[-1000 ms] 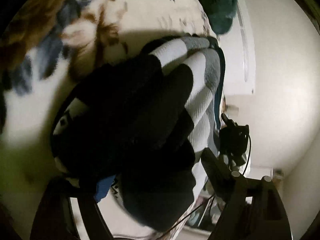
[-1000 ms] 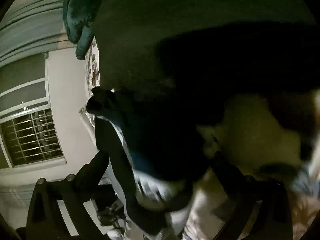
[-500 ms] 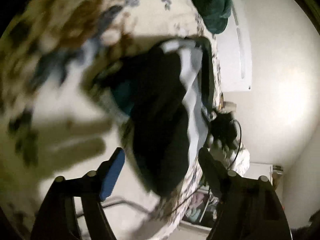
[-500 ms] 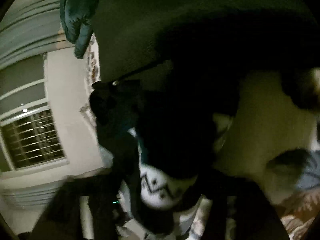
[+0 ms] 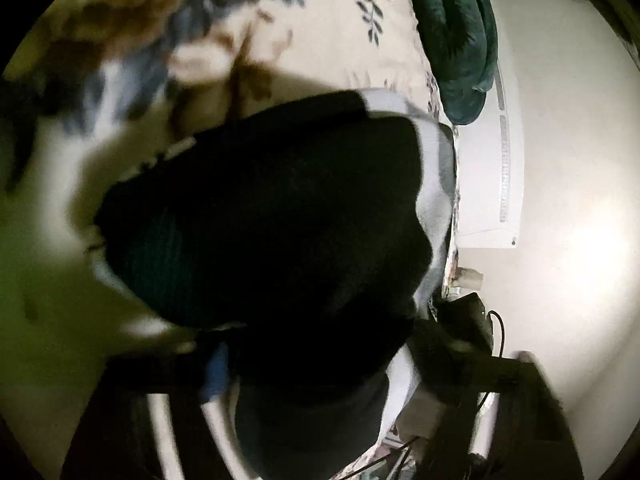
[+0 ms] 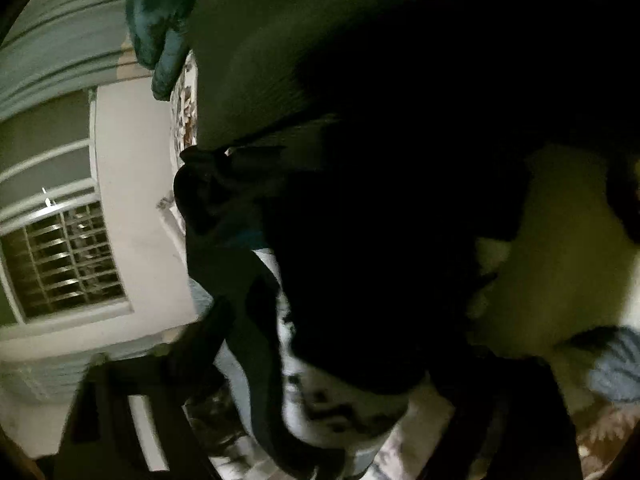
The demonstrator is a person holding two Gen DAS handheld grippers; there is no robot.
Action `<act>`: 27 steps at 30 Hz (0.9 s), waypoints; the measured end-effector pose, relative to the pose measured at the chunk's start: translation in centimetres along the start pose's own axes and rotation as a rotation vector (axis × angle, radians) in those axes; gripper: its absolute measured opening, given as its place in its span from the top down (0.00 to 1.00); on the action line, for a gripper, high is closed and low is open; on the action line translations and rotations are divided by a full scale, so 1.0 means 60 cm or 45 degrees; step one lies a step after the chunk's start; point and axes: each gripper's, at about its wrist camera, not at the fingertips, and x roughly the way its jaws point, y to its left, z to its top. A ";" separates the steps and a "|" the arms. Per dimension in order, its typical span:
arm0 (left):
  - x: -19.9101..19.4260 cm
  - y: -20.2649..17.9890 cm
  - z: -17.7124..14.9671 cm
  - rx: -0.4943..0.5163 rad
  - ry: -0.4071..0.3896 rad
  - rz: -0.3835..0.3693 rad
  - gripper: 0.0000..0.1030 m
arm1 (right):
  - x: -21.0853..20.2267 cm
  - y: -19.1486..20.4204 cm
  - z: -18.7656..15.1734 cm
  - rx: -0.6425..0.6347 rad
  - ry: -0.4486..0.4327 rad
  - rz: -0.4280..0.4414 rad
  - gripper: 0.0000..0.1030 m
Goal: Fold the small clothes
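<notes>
The black-and-white striped knit garment (image 5: 280,240) has swung back close over the floral bed (image 5: 320,20); whether either hand-held gripper pinches it, I cannot tell; folding looks unfinished.

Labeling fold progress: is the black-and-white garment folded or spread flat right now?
Bunched, not flat. The garment humps up in thick layers off the floral sheet, white edge curling round it. A neat fold: cannot tell, too dark and blurred.

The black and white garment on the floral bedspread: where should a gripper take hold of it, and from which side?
Judging loosely, grip the black and white garment at its white striped edge, coming from the wall side over the floral bedspread. That edge shows as a thin free border; the dark middle looks bunched.
</notes>
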 end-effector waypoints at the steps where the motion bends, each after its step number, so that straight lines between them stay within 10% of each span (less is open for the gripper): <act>1: 0.000 -0.008 0.004 0.015 -0.002 0.007 0.47 | 0.005 0.003 -0.003 -0.005 0.005 -0.026 0.69; 7: -0.031 -0.088 0.109 0.311 0.099 0.030 0.49 | -0.026 0.028 -0.098 0.090 -0.163 -0.034 0.83; 16: -0.059 -0.113 0.144 0.793 0.406 0.356 0.39 | -0.002 -0.020 -0.462 0.600 -0.330 -0.037 0.70; 19: -0.109 -0.093 0.134 0.853 0.334 0.475 0.39 | -0.007 -0.045 -0.479 0.689 -0.334 -0.106 0.41; 27: -0.139 0.044 0.075 1.030 0.202 1.021 0.39 | -0.141 0.035 -0.470 0.459 -0.523 -0.500 0.33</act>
